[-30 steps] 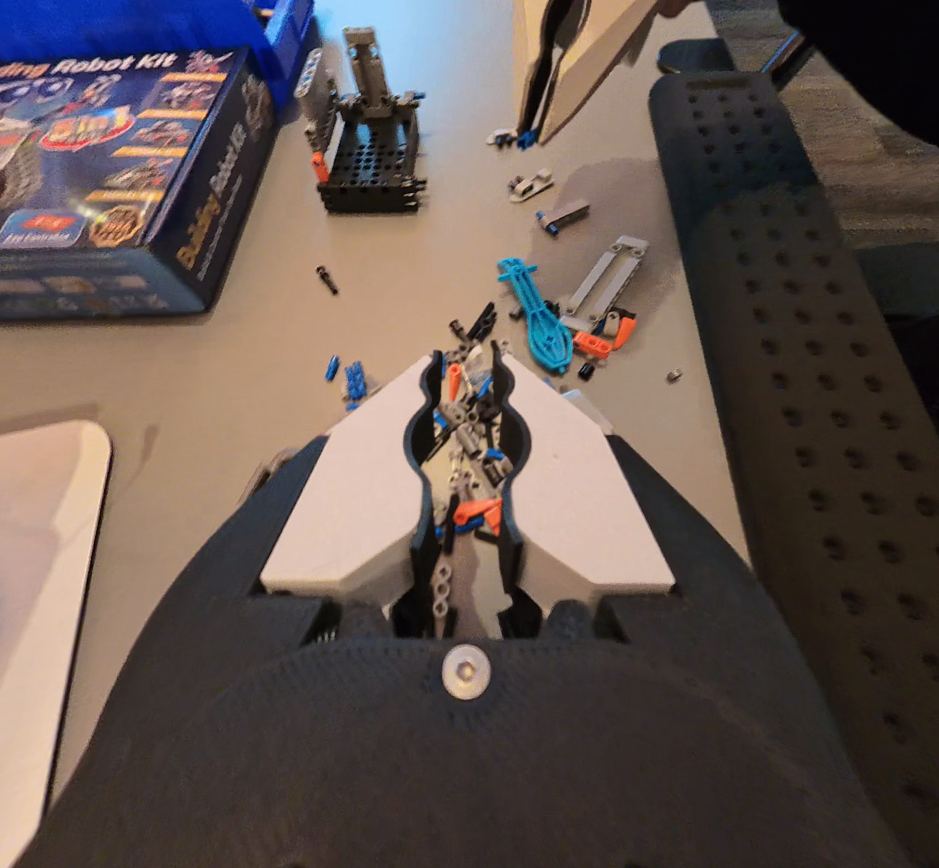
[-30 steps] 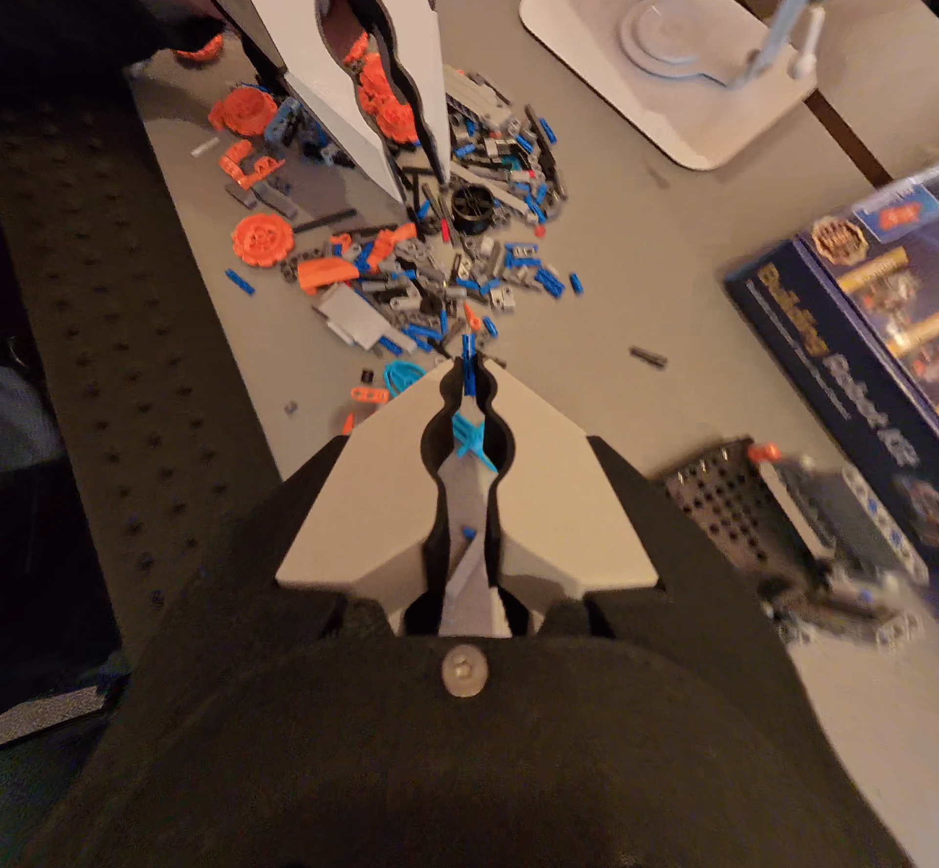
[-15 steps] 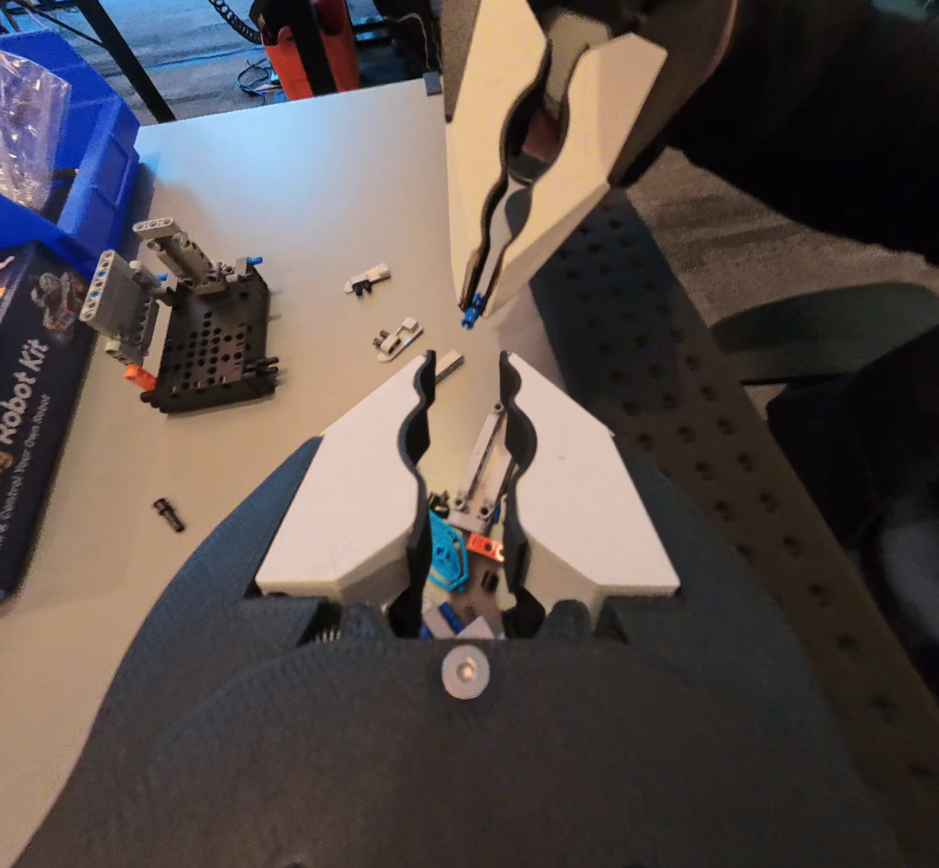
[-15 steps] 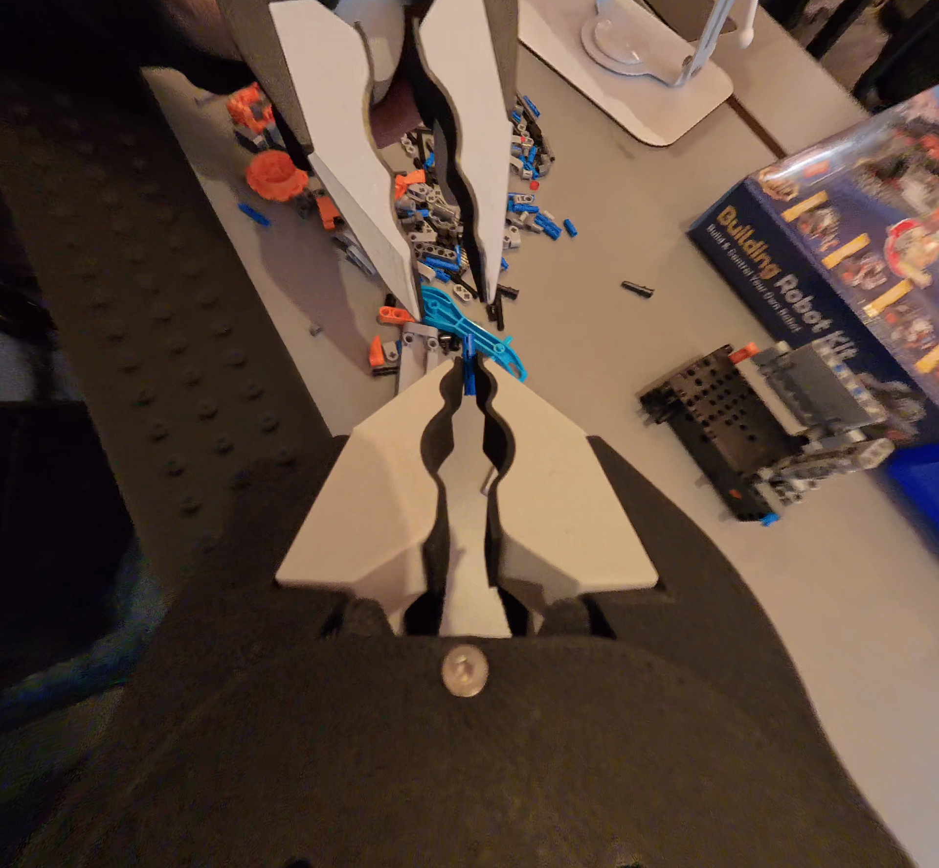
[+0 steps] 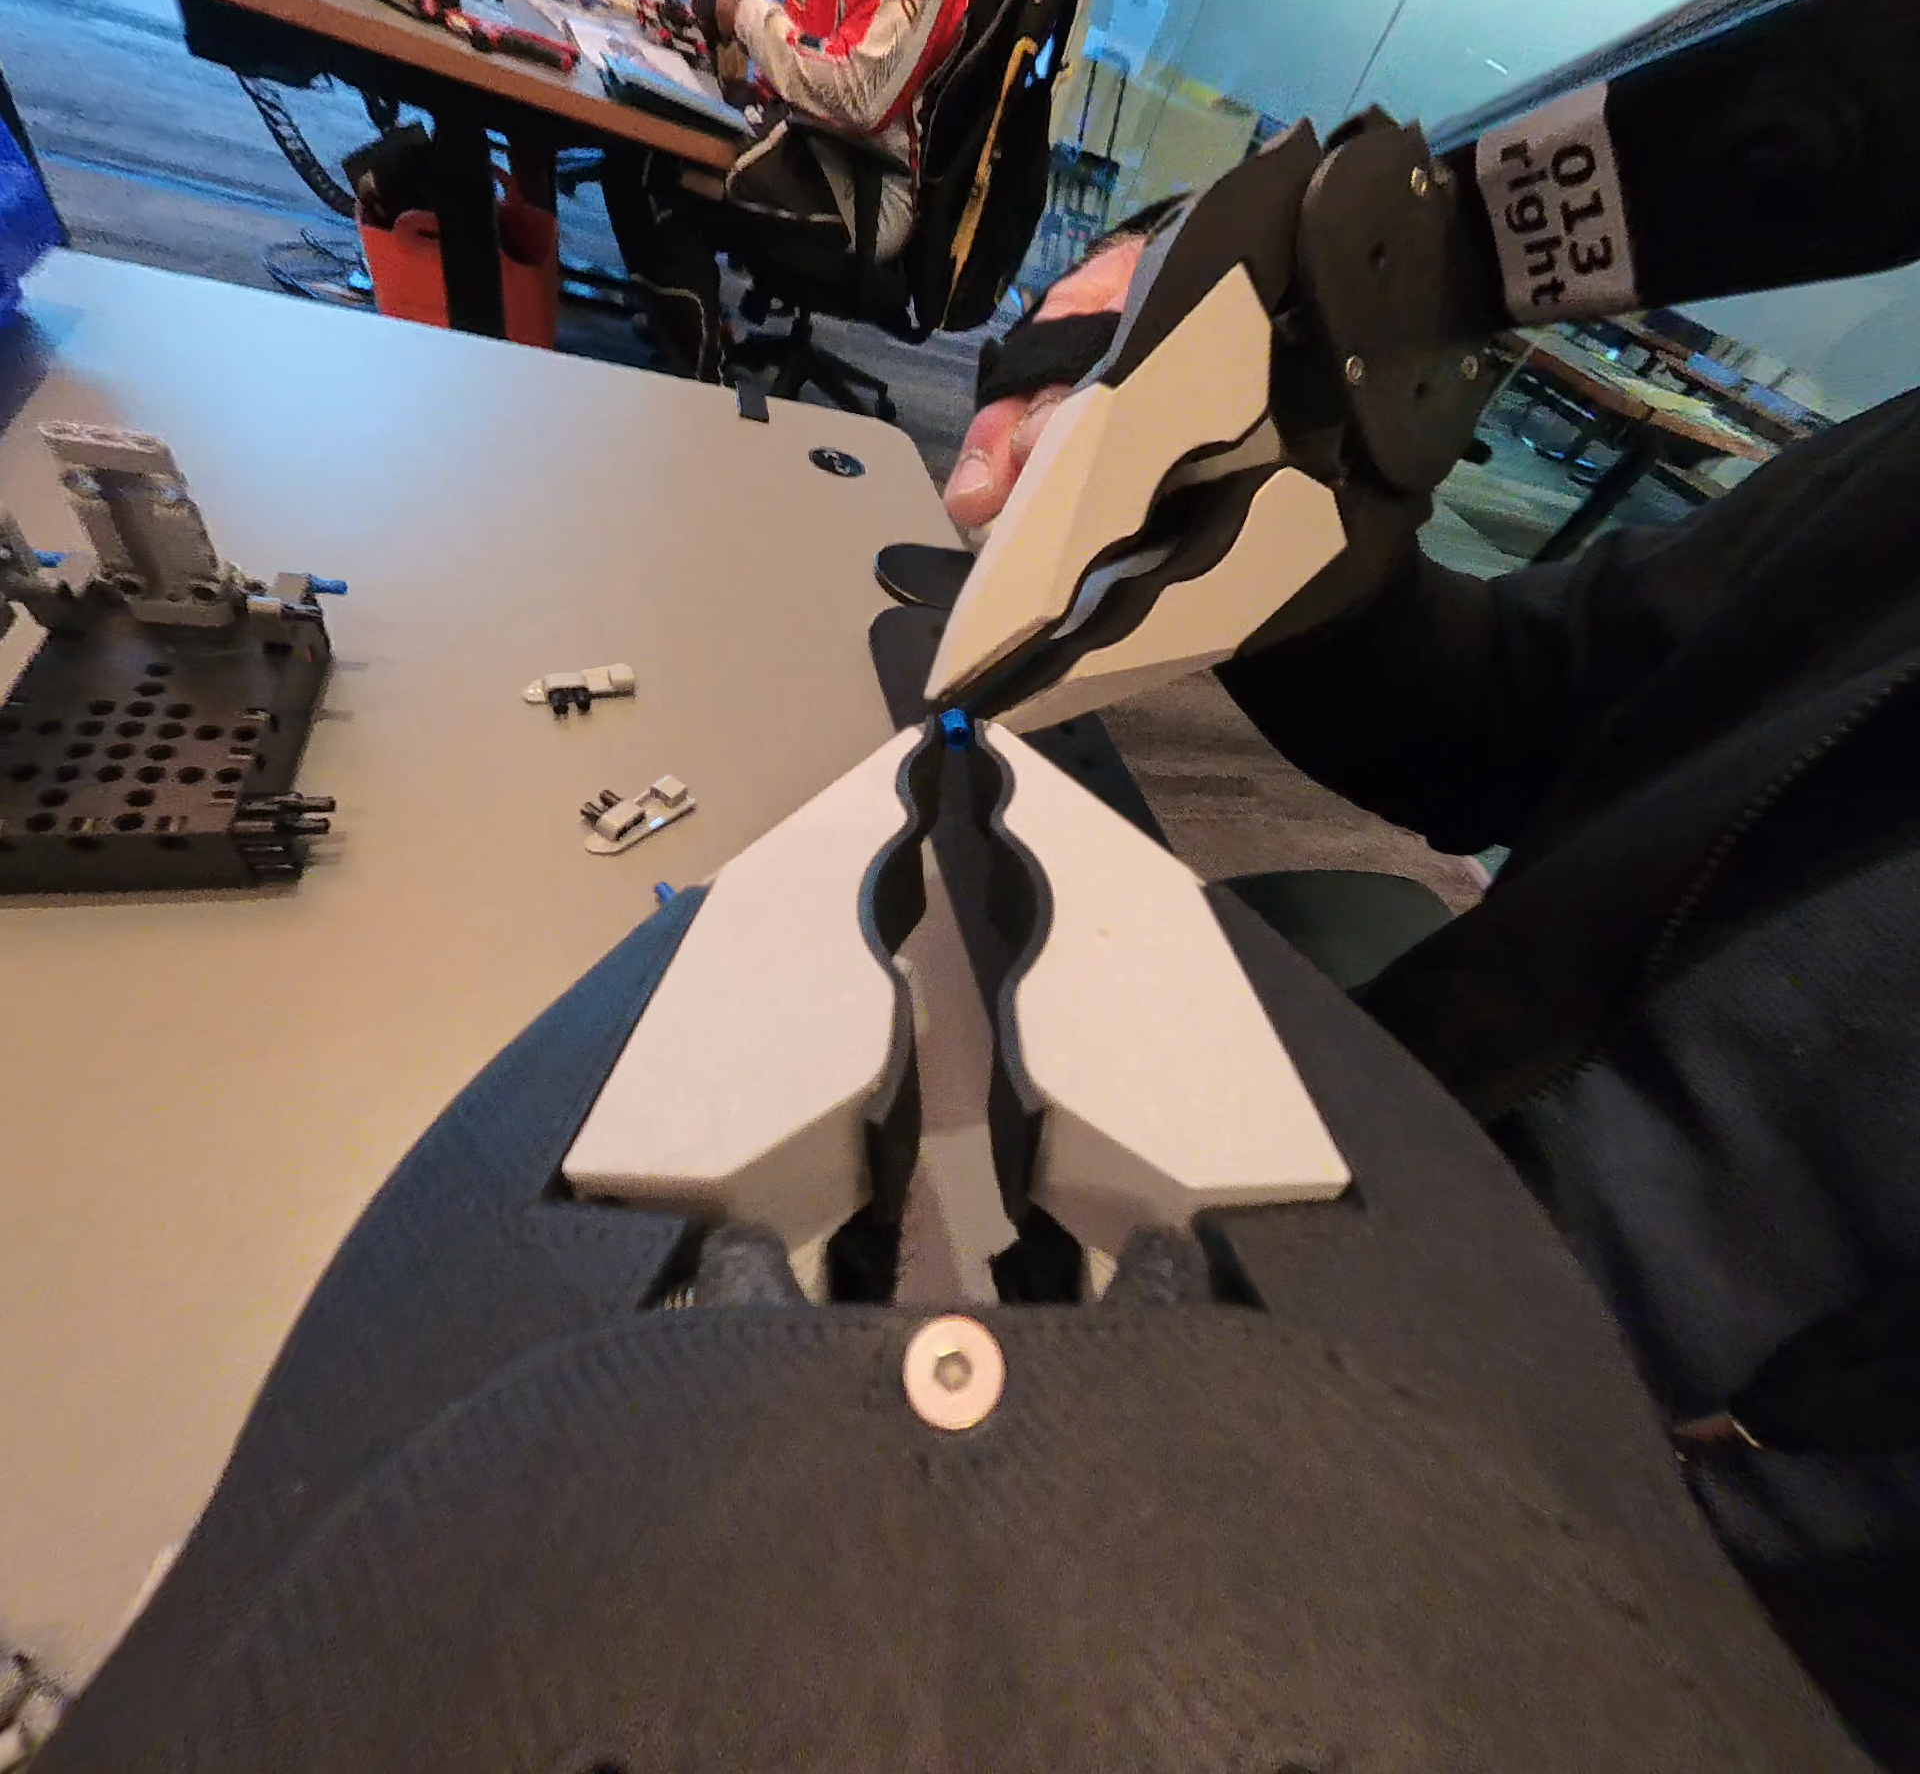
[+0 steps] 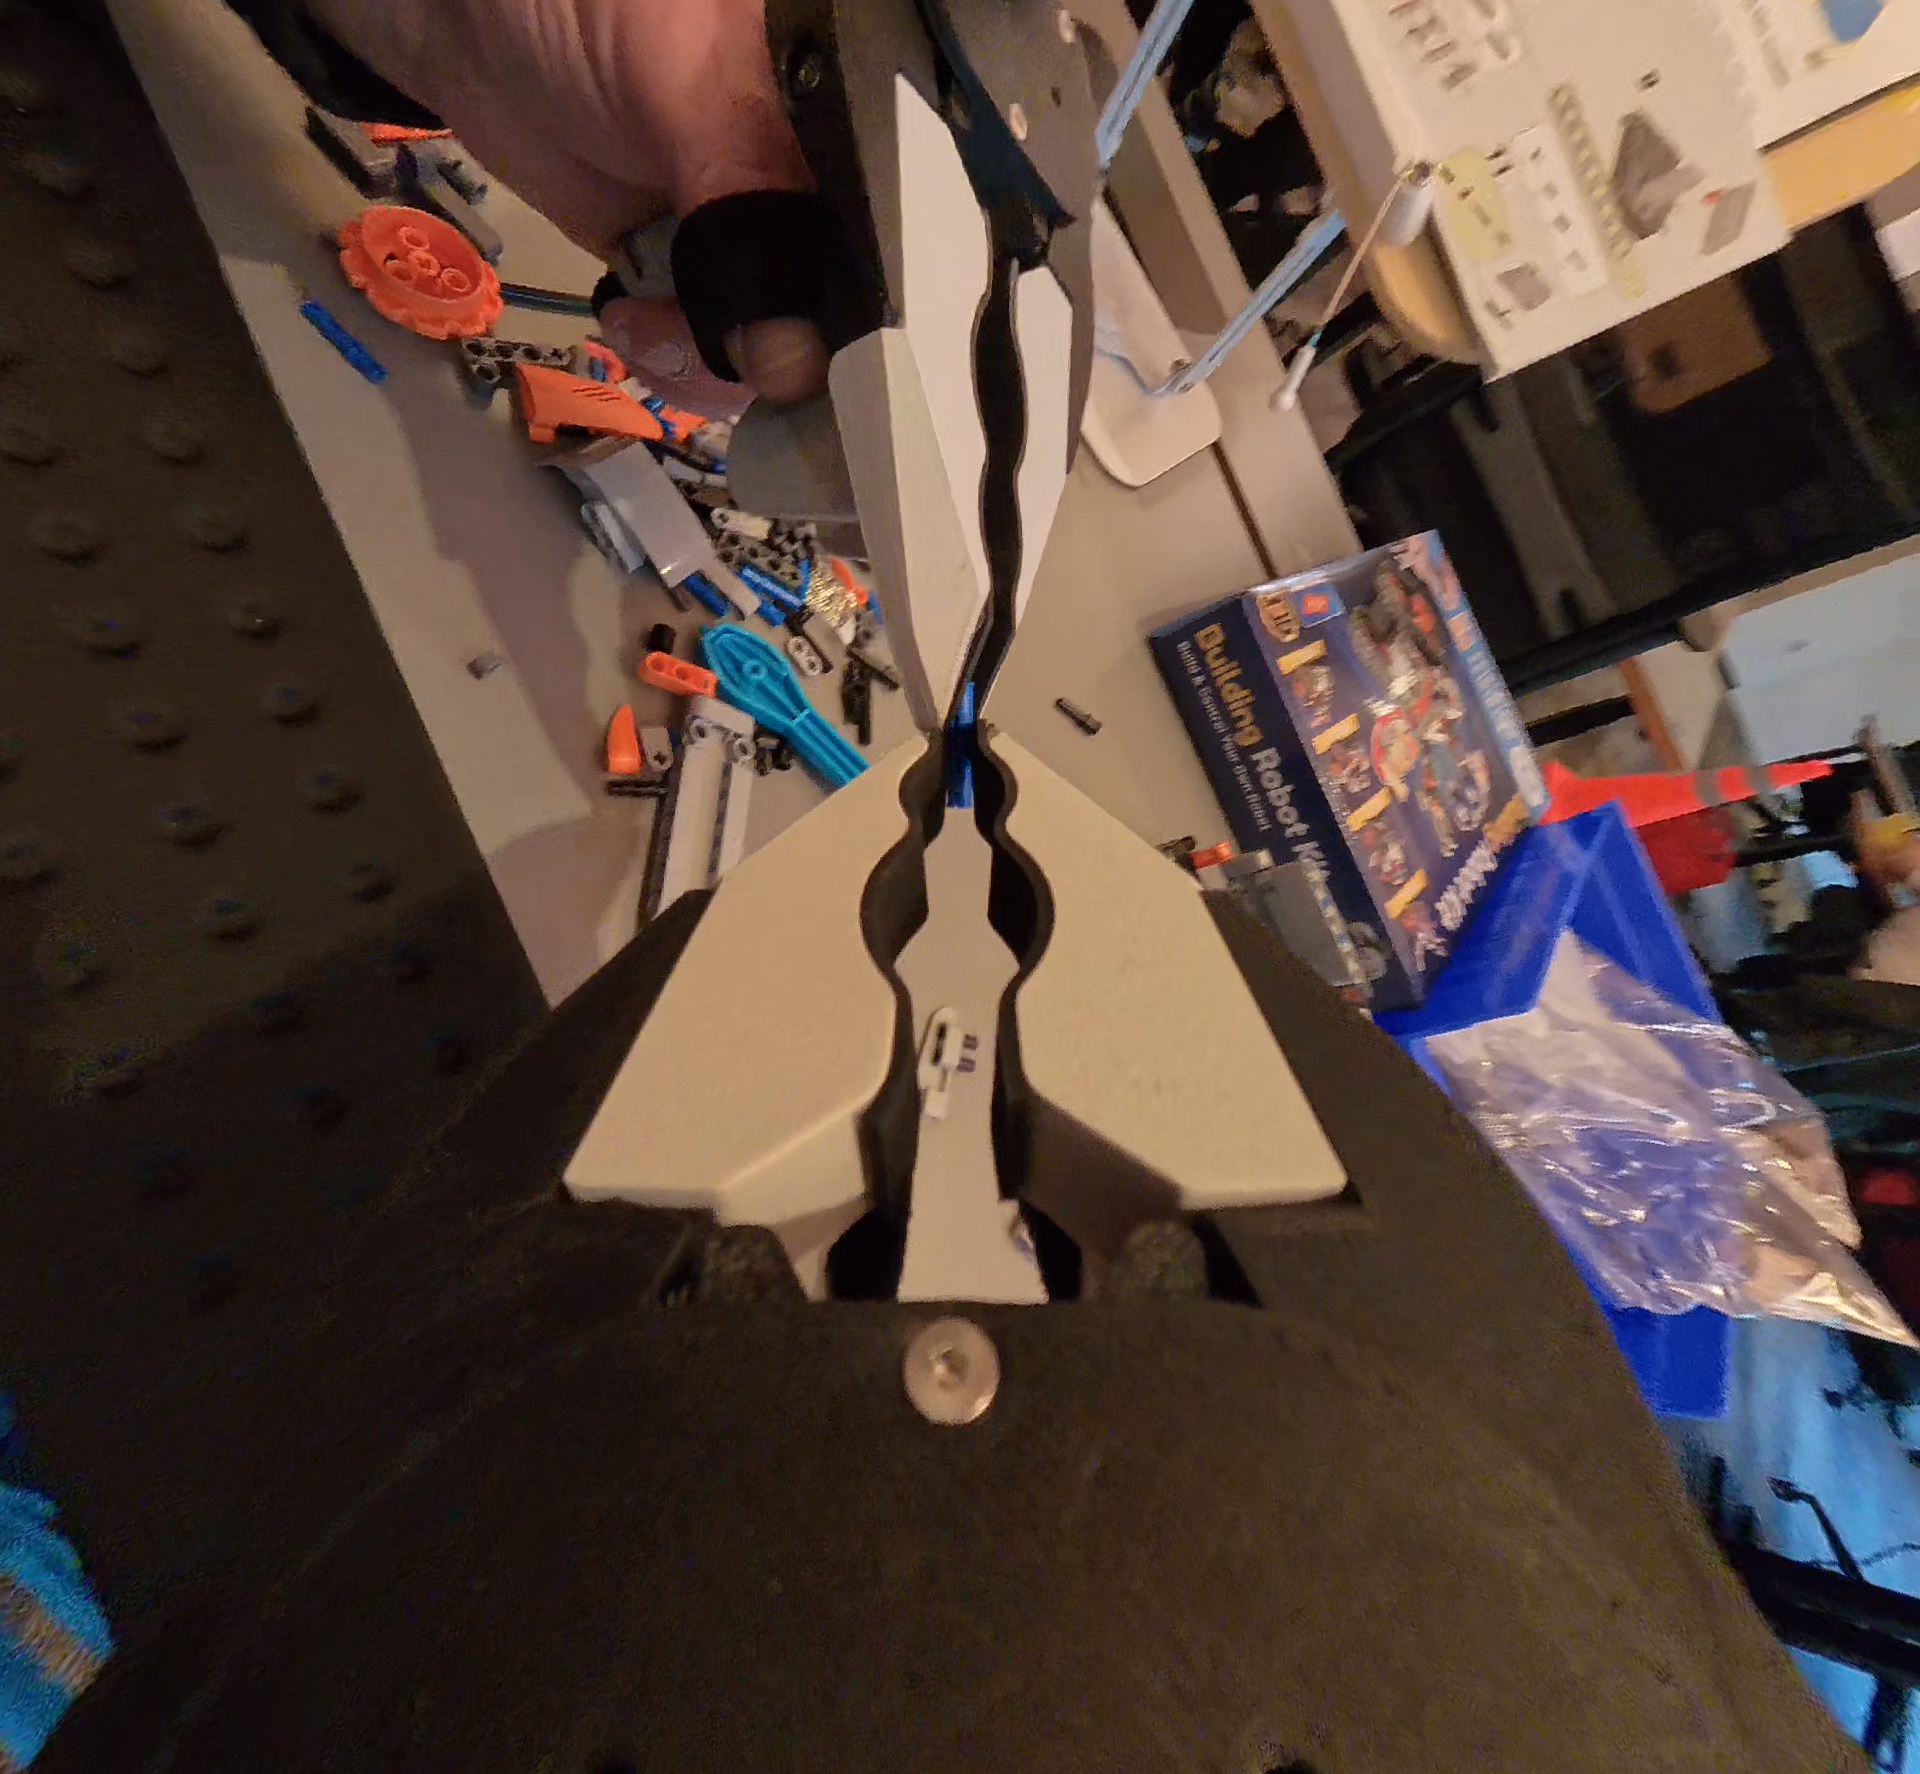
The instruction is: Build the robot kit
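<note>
Both grippers are raised above the grey table (image 5: 468,498) and meet tip to tip. My right gripper (image 6: 962,760) is shut on a small blue pin (image 6: 965,756), which sticks out past its tips. My left gripper (image 5: 952,745) is shut on the pin's other end (image 5: 952,730). In the left wrist view the right gripper (image 5: 961,698) comes in from the upper right. In the right wrist view the left gripper (image 6: 961,701) comes down from the top, held by a hand (image 6: 582,62).
A black perforated base with grey parts (image 5: 135,768) and two small grey pieces (image 5: 582,685) (image 5: 636,815) lie on the table. A pile of loose parts with a cyan piece (image 6: 774,696), an orange wheel (image 6: 419,270), a kit box (image 6: 1351,758) and a blue bin (image 6: 1621,997) are nearby. My two grippers' fingertips are within a few centimetres of each other.
Both grippers rose from the table and came tip to tip. The left gripper's jaws, open before, have shut on the free end of the blue pin held throughout by the right gripper.
</note>
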Demonstrator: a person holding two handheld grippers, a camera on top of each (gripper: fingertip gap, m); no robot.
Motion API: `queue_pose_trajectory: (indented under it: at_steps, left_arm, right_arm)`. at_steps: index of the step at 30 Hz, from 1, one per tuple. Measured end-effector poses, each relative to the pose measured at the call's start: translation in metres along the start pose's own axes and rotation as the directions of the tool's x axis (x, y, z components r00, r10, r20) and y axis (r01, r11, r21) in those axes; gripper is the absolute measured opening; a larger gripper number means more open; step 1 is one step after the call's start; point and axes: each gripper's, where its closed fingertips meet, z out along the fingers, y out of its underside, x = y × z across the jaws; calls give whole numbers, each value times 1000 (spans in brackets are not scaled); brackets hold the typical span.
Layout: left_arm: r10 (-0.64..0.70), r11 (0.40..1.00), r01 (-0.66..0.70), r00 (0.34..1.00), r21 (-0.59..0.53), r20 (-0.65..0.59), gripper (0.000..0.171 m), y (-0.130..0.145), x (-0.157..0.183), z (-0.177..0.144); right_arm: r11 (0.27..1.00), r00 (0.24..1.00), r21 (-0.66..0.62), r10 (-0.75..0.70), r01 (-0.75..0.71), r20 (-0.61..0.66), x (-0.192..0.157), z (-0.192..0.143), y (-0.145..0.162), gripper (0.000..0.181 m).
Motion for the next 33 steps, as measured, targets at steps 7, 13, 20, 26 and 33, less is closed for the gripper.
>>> queue_pose_trajectory:
  at_steps: [7,13,20,26,33]
  left_arm:
    - [-41,993,48,997,113,-63,0,-17,8,-10]
    - [-86,984,103,990,148,-116,9,-23,11,-12]
    - [-57,985,64,997,159,-44,1,-26,4,-18]
    - [-71,976,81,996,204,-58,1,-33,5,-22]
    - [-104,971,119,991,209,-83,3,-33,5,-22]
  right_arm:
    - [996,998,74,44,-40,-55,11,-1,-12,3]
    - [999,995,50,11,-6,-96,15,-2,-15,2]
    - [999,983,18,-38,42,-180,22,2,-20,3]
    - [998,982,57,-26,38,-189,24,-1,-25,2]
    - [996,975,22,-79,85,-206,24,0,-28,2]
